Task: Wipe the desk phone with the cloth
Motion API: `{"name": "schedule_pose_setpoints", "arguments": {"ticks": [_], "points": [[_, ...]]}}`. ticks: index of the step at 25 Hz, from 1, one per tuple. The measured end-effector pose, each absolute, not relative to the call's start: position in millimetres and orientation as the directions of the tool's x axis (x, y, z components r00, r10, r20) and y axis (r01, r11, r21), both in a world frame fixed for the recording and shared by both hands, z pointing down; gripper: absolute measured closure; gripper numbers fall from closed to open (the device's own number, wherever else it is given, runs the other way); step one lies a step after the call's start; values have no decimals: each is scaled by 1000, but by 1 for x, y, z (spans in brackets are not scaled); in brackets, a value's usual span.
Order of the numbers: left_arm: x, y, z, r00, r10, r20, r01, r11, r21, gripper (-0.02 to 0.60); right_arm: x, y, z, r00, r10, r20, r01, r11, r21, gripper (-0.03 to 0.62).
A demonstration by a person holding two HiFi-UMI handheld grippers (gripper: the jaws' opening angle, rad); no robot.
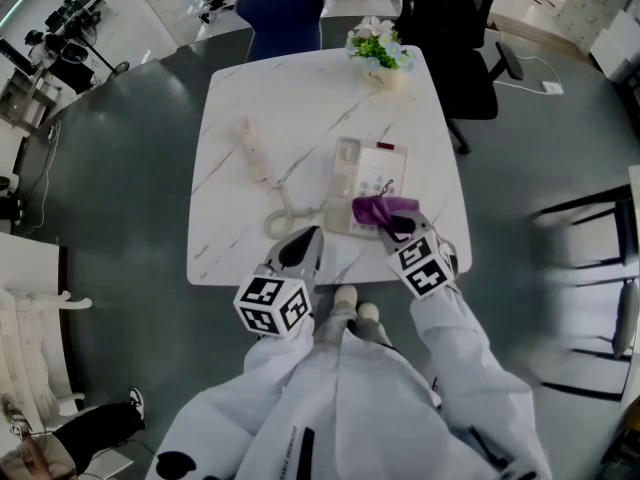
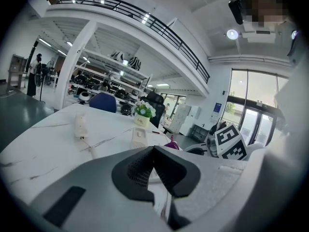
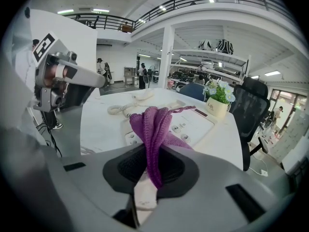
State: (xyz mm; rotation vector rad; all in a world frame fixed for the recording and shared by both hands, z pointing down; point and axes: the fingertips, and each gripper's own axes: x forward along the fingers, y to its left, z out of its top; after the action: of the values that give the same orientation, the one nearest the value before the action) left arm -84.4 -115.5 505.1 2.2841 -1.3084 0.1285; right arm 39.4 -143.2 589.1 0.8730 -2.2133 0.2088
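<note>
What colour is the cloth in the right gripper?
The cloth is purple, clearest in the right gripper view.

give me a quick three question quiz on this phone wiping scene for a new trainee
1. True or false: the handset rests on the phone.
2. Which claw is shut on the purple cloth? A: left claw; B: right claw; C: neither.
3. Fill in: seen from the person, the flower pot stands at the table's ___ edge.

Key:
1. False. The handset lies on the table left of the phone, joined to it by the cord.
2. B. The left claw is shut and empty.
3. Far.
</note>
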Motion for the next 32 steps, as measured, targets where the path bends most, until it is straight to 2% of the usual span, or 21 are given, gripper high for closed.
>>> {"name": "schedule_pose_setpoints", "arguments": {"ticks": [18, 32], "points": [[-80, -100, 502, 516, -797, 314, -839, -396, 373, 584, 35, -114, 595, -544, -438, 716, -588, 807, 47, 551], [-74, -98, 497, 503, -810, 301, -846, -389, 366, 584, 34, -91, 601, -597, -331, 731, -546, 835, -68, 551]]}}
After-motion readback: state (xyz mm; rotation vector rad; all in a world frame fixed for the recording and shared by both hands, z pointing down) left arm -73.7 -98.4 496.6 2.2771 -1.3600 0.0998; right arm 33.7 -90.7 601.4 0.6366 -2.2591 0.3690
